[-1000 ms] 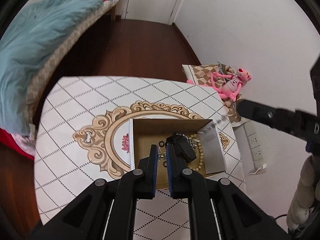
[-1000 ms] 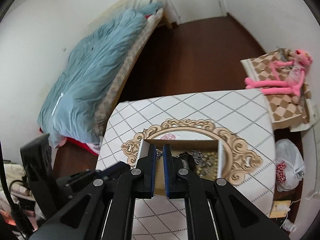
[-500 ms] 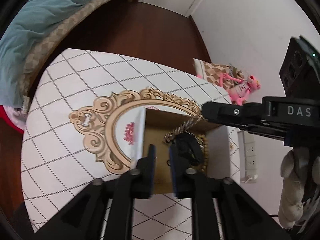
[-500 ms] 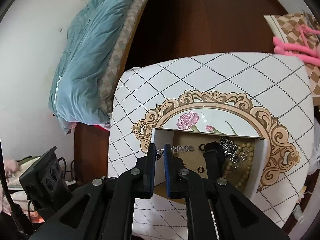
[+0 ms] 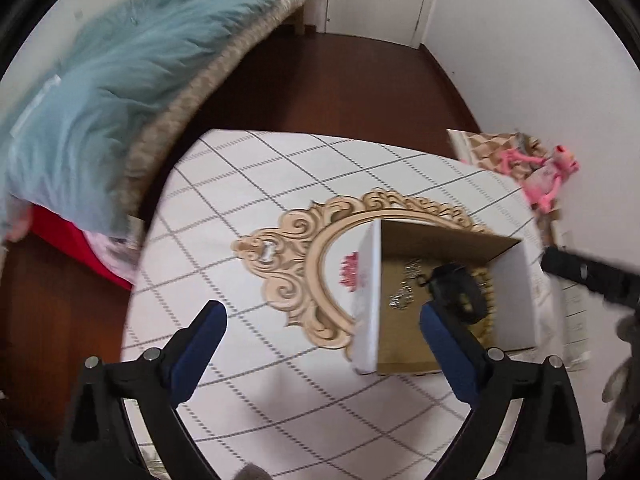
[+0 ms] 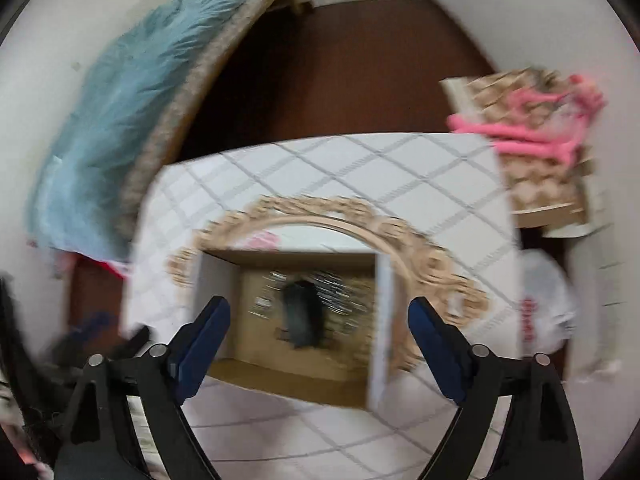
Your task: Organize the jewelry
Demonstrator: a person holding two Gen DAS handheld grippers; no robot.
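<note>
A white cardboard box with a brown inside stands open on the patterned table. In it lie a silver chain, a black object and tan beads. My left gripper is open and empty, above the table to the left of the box, its right finger over the box's front. My right gripper is open and empty, in front of the box. The right wrist view is blurred; the black object and chain show inside.
A bed with a blue quilt lies to the left of the table. A pink plush toy sits on a checkered cushion to the right. A white plastic bag lies by the table. Dark wood floor lies behind.
Both grippers have opened from shut. The silver chain that the right gripper held now lies in the box. Both have drawn back from the box.
</note>
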